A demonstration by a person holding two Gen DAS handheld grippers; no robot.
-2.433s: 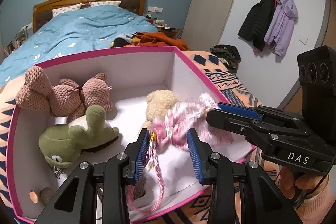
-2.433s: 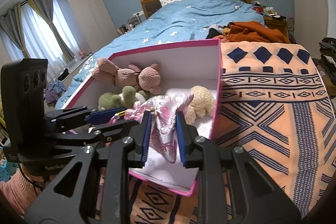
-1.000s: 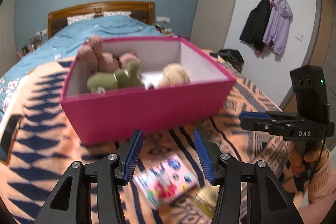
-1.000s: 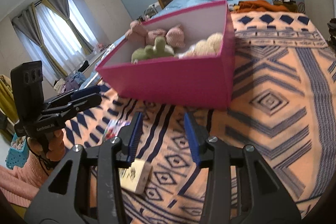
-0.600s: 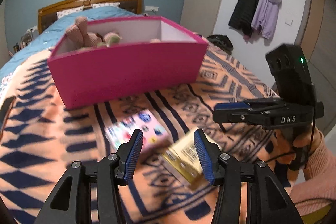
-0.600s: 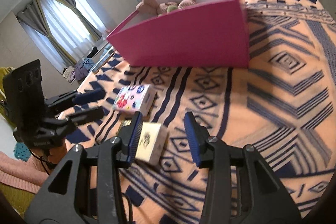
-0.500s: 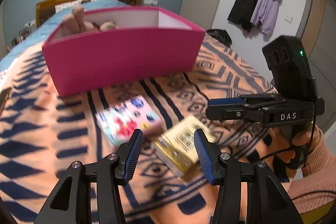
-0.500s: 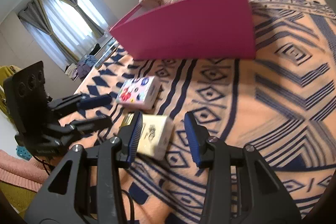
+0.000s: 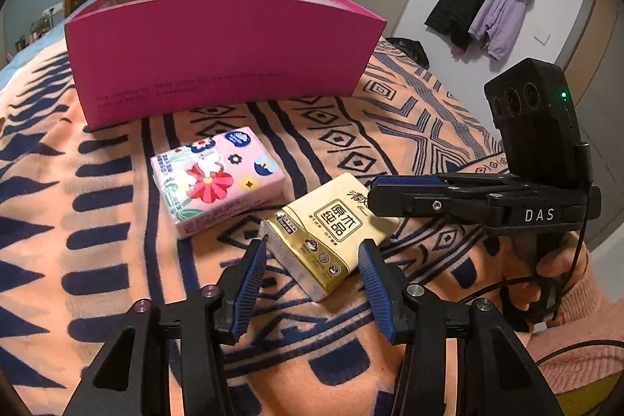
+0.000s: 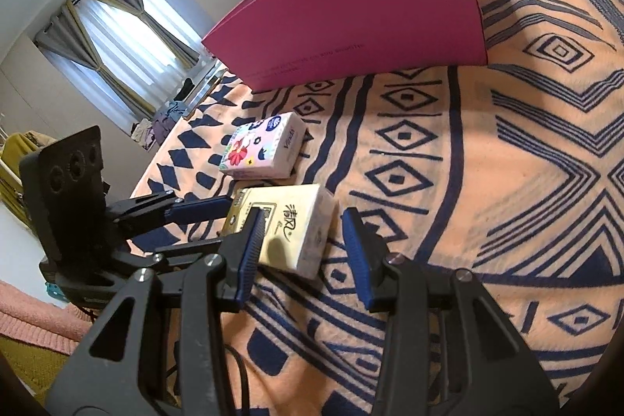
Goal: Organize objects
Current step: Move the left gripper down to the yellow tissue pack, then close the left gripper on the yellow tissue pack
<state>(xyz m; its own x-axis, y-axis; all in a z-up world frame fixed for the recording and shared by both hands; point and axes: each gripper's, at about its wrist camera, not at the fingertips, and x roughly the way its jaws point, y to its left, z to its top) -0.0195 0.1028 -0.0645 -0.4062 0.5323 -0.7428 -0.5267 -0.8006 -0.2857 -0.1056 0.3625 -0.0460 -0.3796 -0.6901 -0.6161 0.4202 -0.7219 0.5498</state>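
Dropped lower since before: left hand-held gripper [image 9: 312,256] closing, spread around glossy gold tissue pack [image 9: 329,232]; right hand-held gripper [image 10: 302,234] spread; coats [image 9: 479,6] at 1 o'clock, left view only.

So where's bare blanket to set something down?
Free: blanket right of the yellow tissue pack, below the pink box; also left of the floral tissue pack. Crowded: around both packs, where both grippers converge.

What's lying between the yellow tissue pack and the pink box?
The floral tissue pack lies between the yellow tissue pack and the pink box; the left wrist view shows it.
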